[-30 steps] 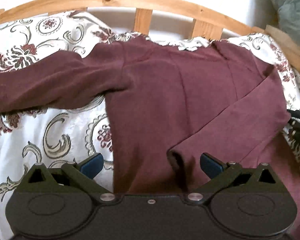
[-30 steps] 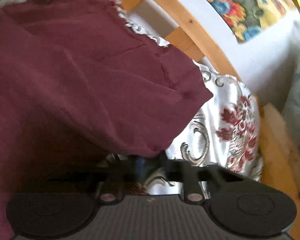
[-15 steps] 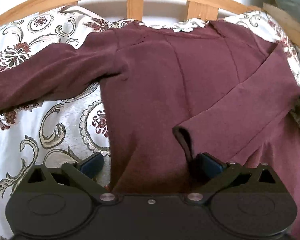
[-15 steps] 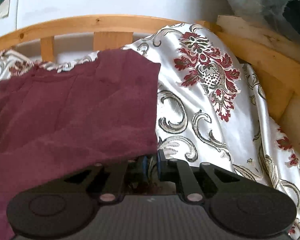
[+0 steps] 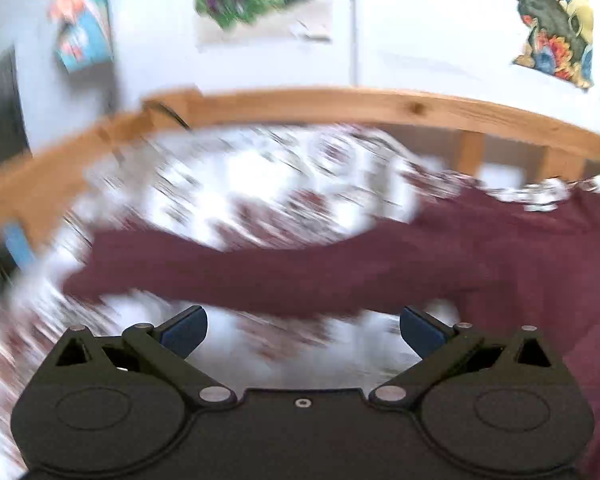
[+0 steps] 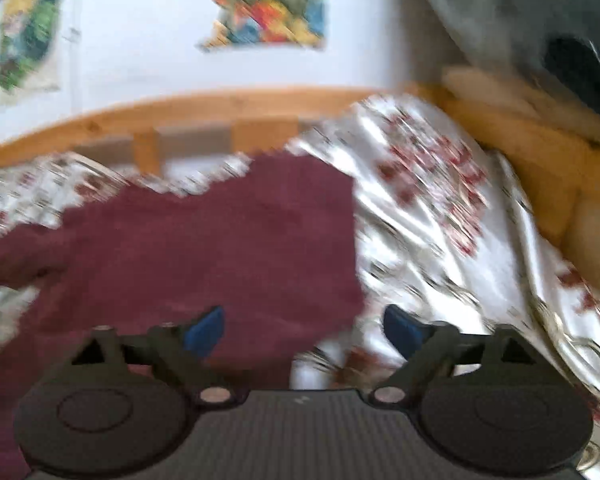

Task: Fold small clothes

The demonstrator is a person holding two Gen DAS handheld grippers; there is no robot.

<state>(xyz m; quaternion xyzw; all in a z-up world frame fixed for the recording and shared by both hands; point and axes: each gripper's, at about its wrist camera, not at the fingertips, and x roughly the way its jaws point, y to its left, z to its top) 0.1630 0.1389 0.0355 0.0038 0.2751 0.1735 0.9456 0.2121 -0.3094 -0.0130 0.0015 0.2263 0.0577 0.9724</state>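
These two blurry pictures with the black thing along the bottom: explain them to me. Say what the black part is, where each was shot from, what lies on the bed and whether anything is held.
There is no robot here. A person holds a hand tool in each hand, and each tool has a small wide-angle camera that looks forward along its two fingers. The black shape is the tool itself; the blue pads are its fingertips.

One picture is from the left gripper, the other from the right gripper. Both are smeared because the hands are moving.

On the bed lies a dark red long-sleeved top, spread over a white bedspread with a red flower pattern. One sleeve stretches out sideways. A wooden bed rail runs behind.

Nothing is held. Both sets of jaws stand wide apart; the right ones have just been opening and have nothing between them.
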